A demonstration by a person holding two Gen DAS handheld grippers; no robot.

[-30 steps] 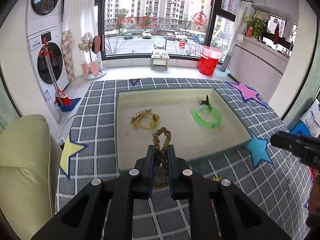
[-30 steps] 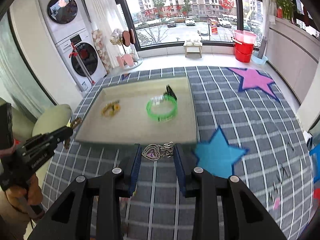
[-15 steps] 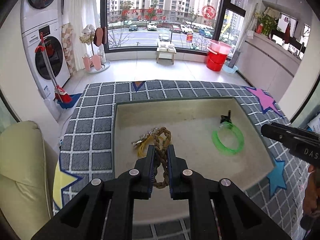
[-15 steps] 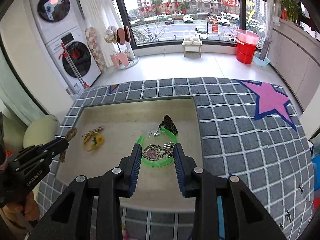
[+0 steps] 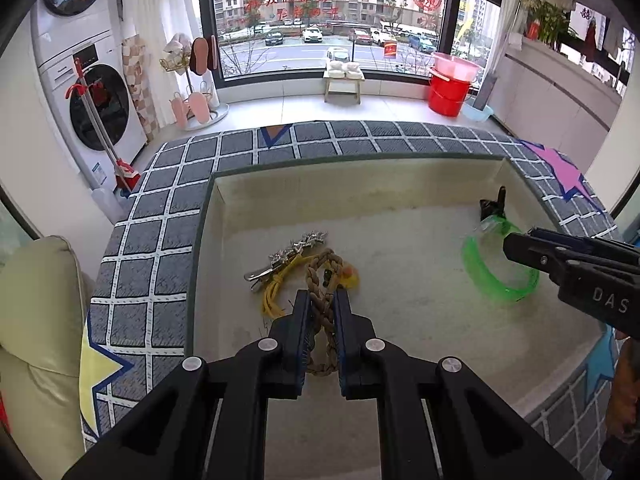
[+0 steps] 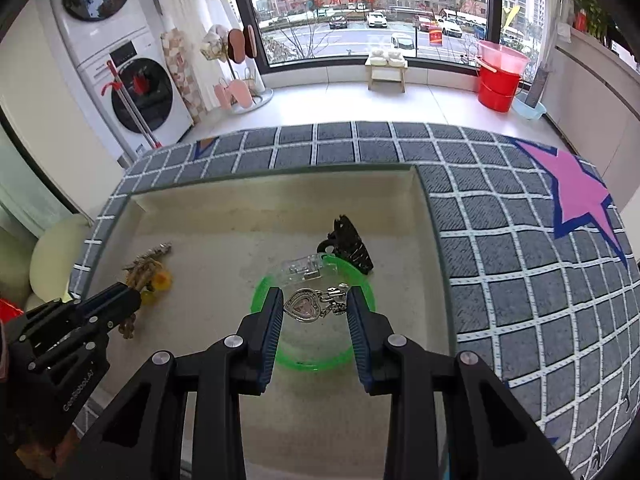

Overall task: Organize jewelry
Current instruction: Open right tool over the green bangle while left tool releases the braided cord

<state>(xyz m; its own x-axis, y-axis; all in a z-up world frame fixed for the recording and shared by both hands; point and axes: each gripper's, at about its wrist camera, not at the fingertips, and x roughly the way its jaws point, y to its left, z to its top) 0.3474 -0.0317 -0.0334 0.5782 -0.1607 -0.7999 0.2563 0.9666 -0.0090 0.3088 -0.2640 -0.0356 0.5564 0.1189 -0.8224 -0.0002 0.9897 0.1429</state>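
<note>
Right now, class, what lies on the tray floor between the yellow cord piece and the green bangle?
In the left wrist view, bare beige tray floor separates the yellow cord piece from the green bangle; nothing lies there.

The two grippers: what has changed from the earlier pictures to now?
Both moved from over the checked mat to above the tray. The left gripper keeps its braided bracelet, the right gripper its heart pendant. Nothing was released; the green bangle and yellow piece stayed.
</note>
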